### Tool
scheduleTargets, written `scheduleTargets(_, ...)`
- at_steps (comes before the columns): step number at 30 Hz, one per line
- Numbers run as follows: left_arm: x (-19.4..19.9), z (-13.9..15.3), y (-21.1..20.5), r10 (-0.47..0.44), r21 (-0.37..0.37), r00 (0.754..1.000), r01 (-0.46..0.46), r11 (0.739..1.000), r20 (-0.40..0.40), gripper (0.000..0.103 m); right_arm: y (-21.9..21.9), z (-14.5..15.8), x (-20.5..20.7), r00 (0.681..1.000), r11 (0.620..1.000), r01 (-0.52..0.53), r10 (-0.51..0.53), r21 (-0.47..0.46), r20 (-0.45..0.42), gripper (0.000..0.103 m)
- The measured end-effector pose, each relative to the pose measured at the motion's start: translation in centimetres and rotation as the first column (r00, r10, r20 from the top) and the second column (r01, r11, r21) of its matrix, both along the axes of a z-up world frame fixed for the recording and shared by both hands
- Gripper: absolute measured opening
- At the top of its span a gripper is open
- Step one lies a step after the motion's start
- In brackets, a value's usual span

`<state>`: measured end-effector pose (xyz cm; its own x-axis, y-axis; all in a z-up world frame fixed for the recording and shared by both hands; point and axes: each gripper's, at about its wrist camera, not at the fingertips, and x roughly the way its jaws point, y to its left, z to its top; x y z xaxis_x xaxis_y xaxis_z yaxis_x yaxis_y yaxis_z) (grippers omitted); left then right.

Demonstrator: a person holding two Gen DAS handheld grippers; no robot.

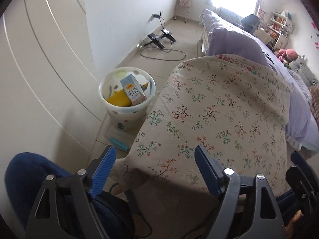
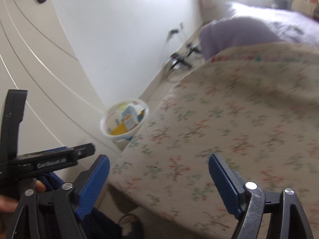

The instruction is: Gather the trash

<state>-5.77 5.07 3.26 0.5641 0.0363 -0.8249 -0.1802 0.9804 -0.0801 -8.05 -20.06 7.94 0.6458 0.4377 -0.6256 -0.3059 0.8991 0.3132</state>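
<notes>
A white patterned trash bin (image 1: 127, 111) stands on the floor beside the floral-clothed table (image 1: 215, 115). A blue milk carton (image 1: 134, 90) and yellow packaging (image 1: 118, 99) lie in it. My left gripper (image 1: 154, 159) is open and empty over the table's near edge. My right gripper (image 2: 158, 166) is open and empty over the same table (image 2: 229, 123); its view is blurred and shows the bin (image 2: 124, 119) farther off. The left gripper's body (image 2: 45, 159) shows at the left there.
A white wardrobe (image 1: 39, 69) runs along the left. A blue object (image 1: 118, 143) lies on the floor below the bin. Black stands and a cable (image 1: 161, 41) lie by the wall. A bed with purple bedding (image 1: 249, 41) is behind the table.
</notes>
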Motion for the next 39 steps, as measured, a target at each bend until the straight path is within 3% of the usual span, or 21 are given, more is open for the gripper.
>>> scheduleTargets(6, -2.3, 2.8, -2.3, -0.014, 0.114, 0.998, 0.007, 0.993, 0.062, 0.088, -1.8, 1.4, -1.9, 0.997, 0.999, 0.045, -0.045, -0.005, 0.055, 0.097)
scheduleTargets(12, -3.9, 5.2, -3.4, -0.014, 0.188, 0.992, -0.011, 0.982, 0.129, 0.088, -2.4, 2.1, -2.9, 0.995, 0.999, 0.051, -0.05, -0.012, 0.081, 0.098)
scheduleTargets(39, -3.7, 4.7, -3.4, -0.023, 0.182, 0.994, 0.004, 0.983, 0.106, 0.088, -2.3, 2.2, -3.4, 0.995, 0.998, 0.062, -0.06, -0.025, 0.083, 0.099)
